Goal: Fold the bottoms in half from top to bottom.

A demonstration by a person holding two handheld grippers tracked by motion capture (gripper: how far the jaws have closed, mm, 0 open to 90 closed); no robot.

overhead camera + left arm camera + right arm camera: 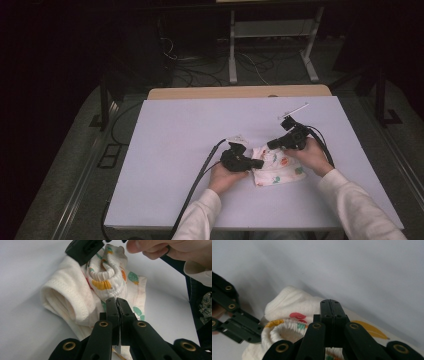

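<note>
Jaws of both grippers are pressed together on the soft printed garment (276, 167): the left gripper (117, 303) pinches its ribbed, gathered elastic edge, the right gripper (329, 305) nips the same bunched cotton from the opposite side; the garment lies crumpled on the smooth pale counter (175, 150), between the two hands
</note>
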